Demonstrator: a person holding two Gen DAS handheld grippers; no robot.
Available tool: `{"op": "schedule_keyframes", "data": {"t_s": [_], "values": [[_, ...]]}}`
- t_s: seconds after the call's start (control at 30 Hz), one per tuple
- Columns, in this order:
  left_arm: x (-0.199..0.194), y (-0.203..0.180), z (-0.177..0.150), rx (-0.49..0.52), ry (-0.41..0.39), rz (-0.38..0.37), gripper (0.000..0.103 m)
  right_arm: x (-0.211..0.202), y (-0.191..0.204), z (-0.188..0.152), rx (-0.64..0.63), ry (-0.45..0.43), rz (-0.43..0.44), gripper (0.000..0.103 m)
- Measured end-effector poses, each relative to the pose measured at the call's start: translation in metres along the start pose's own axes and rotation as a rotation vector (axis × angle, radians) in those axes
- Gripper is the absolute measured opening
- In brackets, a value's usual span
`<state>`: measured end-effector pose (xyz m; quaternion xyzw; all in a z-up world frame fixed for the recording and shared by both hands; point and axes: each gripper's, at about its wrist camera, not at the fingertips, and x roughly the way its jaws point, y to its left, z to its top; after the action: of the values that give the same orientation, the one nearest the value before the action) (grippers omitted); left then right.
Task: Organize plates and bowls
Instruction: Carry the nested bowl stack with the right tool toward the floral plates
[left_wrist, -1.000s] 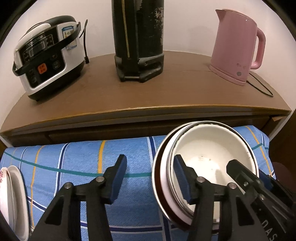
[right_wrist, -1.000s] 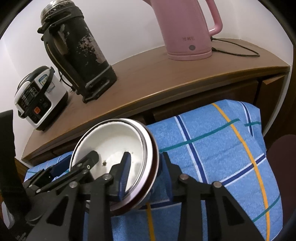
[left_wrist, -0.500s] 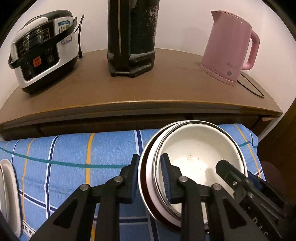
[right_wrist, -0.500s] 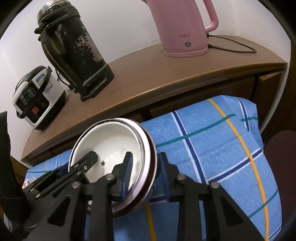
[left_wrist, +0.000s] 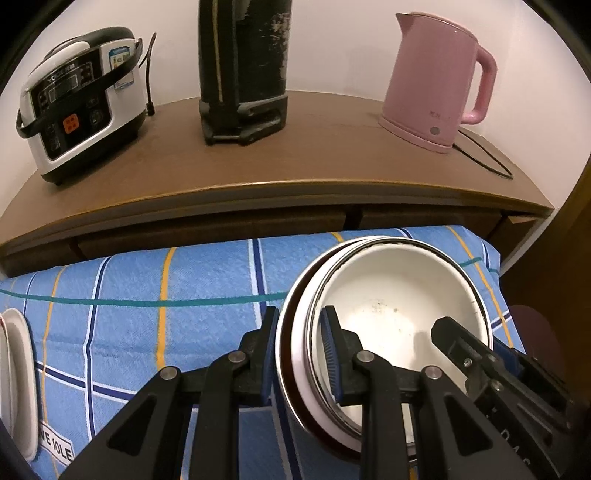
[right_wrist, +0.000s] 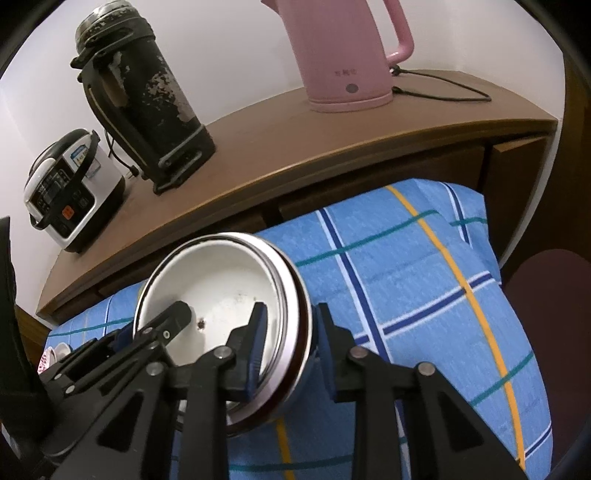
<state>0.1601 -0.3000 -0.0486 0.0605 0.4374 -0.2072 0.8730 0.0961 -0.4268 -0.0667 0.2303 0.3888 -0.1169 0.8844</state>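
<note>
Item: my left claw (left_wrist: 301, 354), jaws drawn in narrow across the left rim of the nested bowls (left_wrist: 399, 295), one pad inside, one outside; a second ago these jaws stood wide with the rim only between them, so this side has now closed onto the stack. Item: my right claw (right_wrist: 288, 349), likewise pinching the opposite rim of the same bowls (right_wrist: 221, 280), one finger inside the white basin, one against the outer wall; unchanged from a second ago. Contents held: a white enamel bowl seated in a second bowl with a dark rim band, tipped toward me, low over the blue checked cloth (left_wrist: 147, 280); whether the base touches the cloth I cannot tell. Judgement: with both sides gripped, the stack is ready to be carried as one. Item: white plate (left_wrist: 16, 380), far left edge of the cloth, well apart. Beyond, on the wooden sideboard (left_wrist: 295, 158): rice cooker (left_wrist: 79, 103), black thermos (left_wrist: 242, 70), pink kettle (left_wrist: 436, 81) with its cord.
</note>
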Motion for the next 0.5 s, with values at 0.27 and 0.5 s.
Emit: {"op": "schedule_keyframes", "data": {"t_s": [0.27,0.5], "values": [[-0.007,-0.008,-0.009,0.018,0.008,-0.012,0.026,-0.011,-0.01,-0.006,0.01,0.0,-0.016,0.026],[-0.017,-0.015,-0.018,0.036,0.012,-0.022,0.026,-0.022,-0.017,-0.014,0.019,0.004,-0.015,0.026]]}}
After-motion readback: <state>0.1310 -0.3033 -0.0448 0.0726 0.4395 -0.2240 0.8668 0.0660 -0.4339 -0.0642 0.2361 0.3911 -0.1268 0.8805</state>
